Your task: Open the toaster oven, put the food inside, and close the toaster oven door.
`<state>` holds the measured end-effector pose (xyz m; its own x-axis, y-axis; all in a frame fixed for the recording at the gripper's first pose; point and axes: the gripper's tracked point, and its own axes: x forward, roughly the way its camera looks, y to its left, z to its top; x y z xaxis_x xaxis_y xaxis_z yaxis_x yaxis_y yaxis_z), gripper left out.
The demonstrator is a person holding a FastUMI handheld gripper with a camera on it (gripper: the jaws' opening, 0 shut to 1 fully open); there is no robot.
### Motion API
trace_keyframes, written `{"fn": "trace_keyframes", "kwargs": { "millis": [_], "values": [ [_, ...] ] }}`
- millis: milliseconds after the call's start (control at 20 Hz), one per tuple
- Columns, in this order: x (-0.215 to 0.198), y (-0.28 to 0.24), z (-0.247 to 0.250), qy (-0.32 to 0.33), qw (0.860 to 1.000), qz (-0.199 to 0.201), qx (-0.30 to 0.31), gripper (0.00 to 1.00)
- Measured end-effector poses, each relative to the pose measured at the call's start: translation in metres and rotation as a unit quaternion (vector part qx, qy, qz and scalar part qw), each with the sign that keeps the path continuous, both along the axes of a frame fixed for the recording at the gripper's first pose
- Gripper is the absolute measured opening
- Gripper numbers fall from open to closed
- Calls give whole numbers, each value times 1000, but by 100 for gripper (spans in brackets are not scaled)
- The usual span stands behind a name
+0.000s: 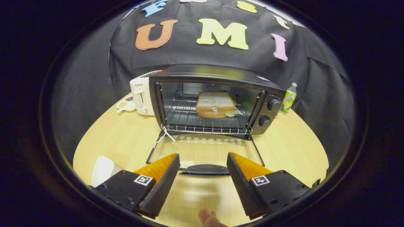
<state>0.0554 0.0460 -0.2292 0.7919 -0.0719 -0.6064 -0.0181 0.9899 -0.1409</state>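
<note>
1. Toaster oven [217, 94], a black metal box with a glossy top and two round black knobs [273, 104] down its right panel, is standing on the pale wood-grain tabletop [126, 138] against the black cloth wall.
2. Its glass door [205, 148] is lying fully open and flat toward the gripper, see-through so the wood is showing beneath it, with a long black oval handle [205, 169] along its near edge.
3. A sandwich of white sliced bread with a bit of green leaf at the edge [215, 104] is sitting inside on the shiny wire rack [202, 121], toward the back right of the cavity.
4. The gripper [203, 168] is hovering low over the tabletop with its two black, ridged, wedge-shaped fingers [164, 183] spread wide apart, gripping nothing; the door handle is lying between their tips, and I cannot tell whether it is touching them.
5. A white plastic pop-up toaster [142, 96] is standing just left of the oven, touching or nearly so, with a small white dish of seeds [124, 104] beside it.
6. A clear bottle with a green label [288, 98] is standing upright just right of the oven.
7. A white rounded object [102, 170] is resting on the tabletop beside the left finger.
8. A fingertip of a person's hand [208, 218] is showing below the fingers.
</note>
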Motion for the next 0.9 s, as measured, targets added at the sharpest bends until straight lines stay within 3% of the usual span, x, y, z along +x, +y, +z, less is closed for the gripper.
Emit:
{"fn": "trace_keyframes", "kwargs": {
  "millis": [350, 900],
  "values": [
    [-19, 7, -31, 42, 999, -2, 35, 98],
    [-13, -7, -69, 100, 993, -33, 61, 97]
  ]
}}
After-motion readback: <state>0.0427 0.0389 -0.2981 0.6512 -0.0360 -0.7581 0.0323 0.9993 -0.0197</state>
